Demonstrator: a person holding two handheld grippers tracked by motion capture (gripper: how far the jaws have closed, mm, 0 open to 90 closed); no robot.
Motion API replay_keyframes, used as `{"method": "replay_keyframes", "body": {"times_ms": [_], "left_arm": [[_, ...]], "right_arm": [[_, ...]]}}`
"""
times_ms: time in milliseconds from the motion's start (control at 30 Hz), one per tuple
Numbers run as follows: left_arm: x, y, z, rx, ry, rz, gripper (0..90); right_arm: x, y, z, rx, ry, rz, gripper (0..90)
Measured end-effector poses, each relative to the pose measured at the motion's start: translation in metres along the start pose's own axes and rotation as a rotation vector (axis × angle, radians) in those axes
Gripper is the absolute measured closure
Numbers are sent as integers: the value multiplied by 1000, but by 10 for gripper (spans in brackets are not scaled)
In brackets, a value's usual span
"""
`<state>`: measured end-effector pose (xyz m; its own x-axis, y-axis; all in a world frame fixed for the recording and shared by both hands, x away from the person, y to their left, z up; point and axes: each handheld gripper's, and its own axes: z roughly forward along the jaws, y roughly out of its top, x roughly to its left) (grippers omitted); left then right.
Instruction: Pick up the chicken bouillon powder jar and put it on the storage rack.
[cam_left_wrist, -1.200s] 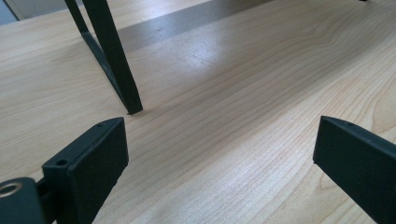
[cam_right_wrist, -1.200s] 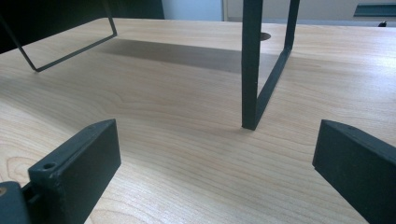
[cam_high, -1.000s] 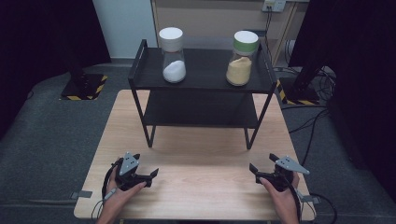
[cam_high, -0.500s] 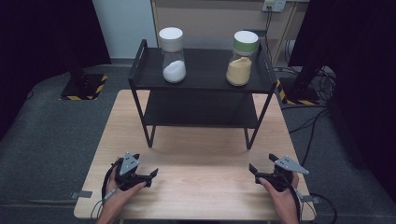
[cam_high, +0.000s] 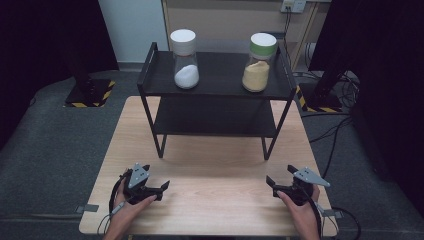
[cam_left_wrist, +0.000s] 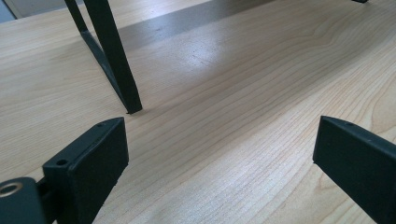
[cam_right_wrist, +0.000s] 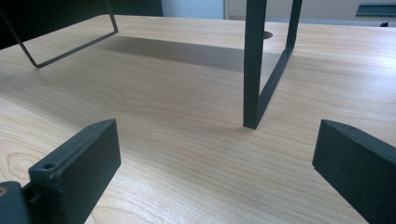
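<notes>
A black two-tier metal shelf (cam_high: 216, 95) stands at the far half of the wooden table (cam_high: 215, 165). On its top tier are a clear jar with a white lid and white powder (cam_high: 185, 59) at the left, and a green-lidded jar of yellow powder (cam_high: 259, 62) at the right. My left gripper (cam_high: 159, 189) rests on the table near the front left, open and empty (cam_left_wrist: 219, 154). My right gripper (cam_high: 274, 186) rests at the front right, open with nothing between its jaws (cam_right_wrist: 215, 158). Each gripper view looks at a shelf leg (cam_left_wrist: 116, 70) (cam_right_wrist: 254, 65).
The shelf's lower tier (cam_high: 215, 117) is bare. Black stands (cam_high: 85, 75) and cables (cam_high: 330, 130) sit on the grey floor around the table. Bare wood lies between the grippers and the shelf legs.
</notes>
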<state>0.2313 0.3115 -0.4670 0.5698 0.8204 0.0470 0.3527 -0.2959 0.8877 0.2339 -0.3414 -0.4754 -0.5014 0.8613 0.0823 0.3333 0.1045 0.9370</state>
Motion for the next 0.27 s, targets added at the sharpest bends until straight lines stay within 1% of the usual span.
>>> {"method": "replay_keyframes", "body": {"times_ms": [267], "left_arm": [[-1, 1, 0, 1, 1, 6, 23]], "right_arm": [[1, 1, -1, -3, 2, -10, 15]]}}
